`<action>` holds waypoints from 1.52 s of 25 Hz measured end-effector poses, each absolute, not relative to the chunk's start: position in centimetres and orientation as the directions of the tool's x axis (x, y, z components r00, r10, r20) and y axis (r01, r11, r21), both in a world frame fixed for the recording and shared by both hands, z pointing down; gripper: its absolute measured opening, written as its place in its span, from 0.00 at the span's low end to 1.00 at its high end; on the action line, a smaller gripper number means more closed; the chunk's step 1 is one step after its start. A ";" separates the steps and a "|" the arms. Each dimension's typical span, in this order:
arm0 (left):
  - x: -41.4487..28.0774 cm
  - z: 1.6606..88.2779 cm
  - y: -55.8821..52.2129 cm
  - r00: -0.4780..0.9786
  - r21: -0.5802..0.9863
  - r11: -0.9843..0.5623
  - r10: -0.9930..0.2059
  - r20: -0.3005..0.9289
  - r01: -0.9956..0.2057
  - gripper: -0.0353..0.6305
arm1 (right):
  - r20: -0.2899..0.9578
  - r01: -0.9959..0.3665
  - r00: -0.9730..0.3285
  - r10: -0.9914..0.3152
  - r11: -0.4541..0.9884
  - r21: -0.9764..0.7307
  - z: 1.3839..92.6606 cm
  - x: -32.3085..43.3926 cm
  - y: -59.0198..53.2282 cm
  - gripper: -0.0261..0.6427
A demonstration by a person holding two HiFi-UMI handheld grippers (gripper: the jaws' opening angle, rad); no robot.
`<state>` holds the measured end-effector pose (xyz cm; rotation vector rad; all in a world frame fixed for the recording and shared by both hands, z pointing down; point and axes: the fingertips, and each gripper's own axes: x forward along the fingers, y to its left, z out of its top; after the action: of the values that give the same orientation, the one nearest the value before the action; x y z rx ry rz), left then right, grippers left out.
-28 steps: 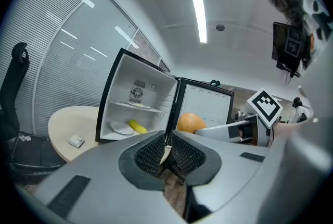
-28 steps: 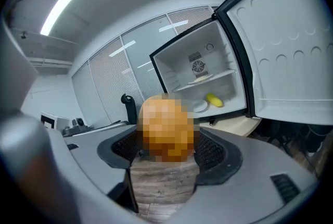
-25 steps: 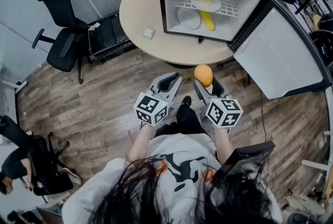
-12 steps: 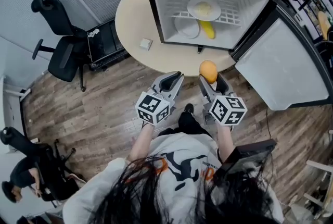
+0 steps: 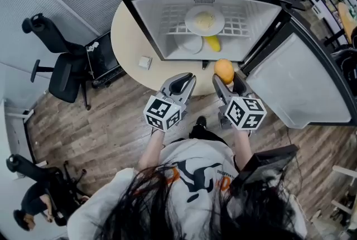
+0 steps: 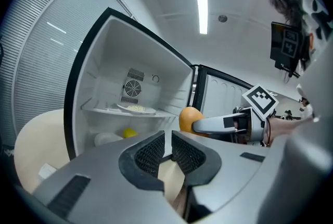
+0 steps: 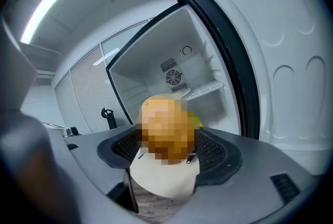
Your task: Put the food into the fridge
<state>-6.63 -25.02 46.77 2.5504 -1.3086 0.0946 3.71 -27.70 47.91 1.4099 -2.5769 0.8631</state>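
While the right gripper (image 5: pixel 227 80) clamps the orange (image 5: pixel 223 70), carry it level and straight ahead into the open fridge (image 5: pixel 149 27), keeping the narrow, empty left gripper (image 5: pixel 182 82) aside.

Seen from above, the fridge door (image 5: pixel 301 85) runs off the right edge, so its far side is lost. The pale food (image 5: pixel 204 21) on the plate (image 5: pixel 189 18) is too small to name, and the yellow thing (image 5: pixel 212 43) below is half covered by the wire shelf (image 5: pixel 240 25). The small white thing (image 5: pixel 144 62) on the round table (image 5: pixel 125 38) is too tiny to identify. In the right gripper view the orange fruit (image 7: pixel 166 132) is blurred into squares, its skin unreadable.
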 end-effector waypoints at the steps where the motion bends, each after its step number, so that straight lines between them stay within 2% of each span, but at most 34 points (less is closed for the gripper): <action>1: -6.4 46.7 -25.5 0.591 0.210 -0.556 -0.786 0.181 -0.804 0.12 | 0.328 -0.797 -0.573 -0.751 0.416 -0.438 47.9 3.8 -28.2 0.53; 11: -5.3 46.9 -28.7 0.614 0.207 -0.581 -0.770 0.175 -0.787 0.12 | 0.345 -0.827 -0.535 -0.771 0.396 -0.399 48.0 4.6 -31.9 0.53; 23: -4.8 45.8 -31.5 0.699 0.190 -0.673 -0.696 0.164 -0.715 0.12 | 0.339 -0.872 -0.449 -0.826 0.322 -0.369 46.8 4.9 -34.1 0.53; 38: -5.8 45.2 -33.5 0.760 0.203 -0.733 -0.636 0.134 -0.649 0.12 | 0.334 -0.942 -0.316 -0.888 0.252 -0.222 44.0 4.5 -39.4 0.53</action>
<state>-5.83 -33.52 45.16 2.7195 -1.0097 0.0805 4.51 -39.39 44.05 1.7464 -2.3715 0.5791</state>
